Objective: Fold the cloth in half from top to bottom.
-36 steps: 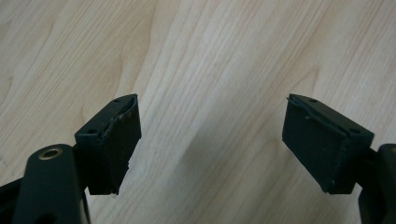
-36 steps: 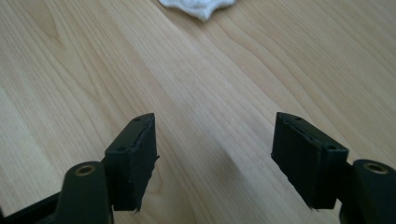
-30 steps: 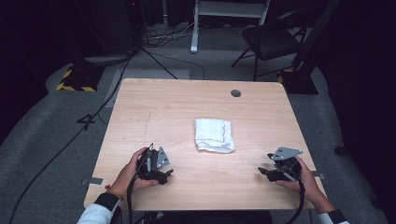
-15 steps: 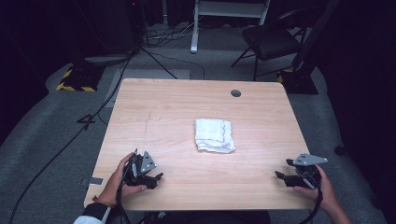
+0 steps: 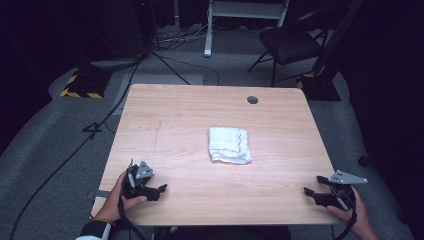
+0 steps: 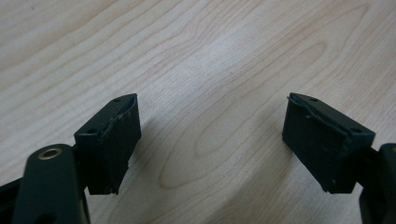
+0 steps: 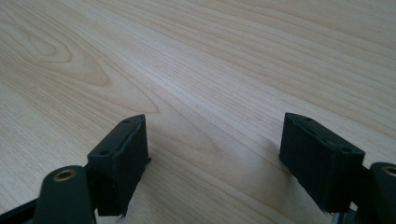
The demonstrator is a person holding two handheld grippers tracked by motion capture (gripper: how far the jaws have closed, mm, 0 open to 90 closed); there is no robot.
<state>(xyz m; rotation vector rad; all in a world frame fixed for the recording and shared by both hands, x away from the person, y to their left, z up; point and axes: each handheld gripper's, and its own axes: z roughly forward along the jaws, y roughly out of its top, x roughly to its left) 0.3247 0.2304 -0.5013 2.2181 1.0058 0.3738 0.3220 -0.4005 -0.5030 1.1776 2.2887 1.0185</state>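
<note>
Folded white towel (image 5: pixel 229 145) mid-table (image 5: pixel 175 120), left tool (image 5: pixel 159 190) and right tool (image 5: pixel 309 191) gaping, empty

Light wooden table (image 5: pixel 165 130), grommet hole (image 5: pixel 252 100) near its far edge. Folded white cloth (image 5: pixel 229 145) lies at the middle, well apart from both grippers. Left gripper (image 5: pixel 161 189) near the front left corner, right gripper (image 5: pixel 307 192) at the front right corner; both point inward, nothing between their jaws. The right jaws have just been opening.
</note>
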